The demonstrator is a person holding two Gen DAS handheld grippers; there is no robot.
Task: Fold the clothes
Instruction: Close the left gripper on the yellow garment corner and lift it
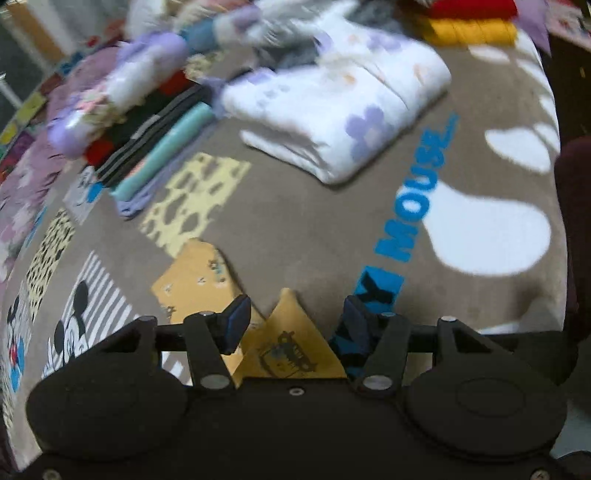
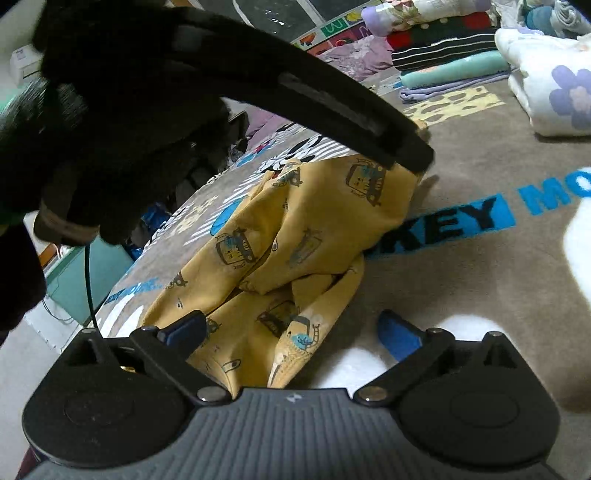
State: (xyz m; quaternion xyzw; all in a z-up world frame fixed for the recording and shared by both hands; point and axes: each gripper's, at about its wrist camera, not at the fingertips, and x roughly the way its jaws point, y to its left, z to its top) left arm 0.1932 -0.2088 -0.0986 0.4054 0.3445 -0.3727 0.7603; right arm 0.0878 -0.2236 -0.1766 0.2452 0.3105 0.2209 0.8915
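Note:
A yellow garment (image 2: 295,236) printed with small cartoon vehicles lies crumpled on the brown Mickey Mouse blanket (image 2: 461,280). My right gripper (image 2: 291,332) is open, its blue-padded fingers spread over the garment's near end. My left gripper (image 1: 295,325) is open above a corner of the same garment (image 1: 291,347); another yellow part (image 1: 195,273) lies just ahead of it. In the right wrist view the left gripper's black body (image 2: 406,147) reaches over the garment's far end.
A folded white garment with purple flowers (image 1: 343,110) lies ahead on the blanket. A stack of folded clothes (image 1: 147,147) sits at the left. Red and yellow folded items (image 1: 469,26) are at the far right.

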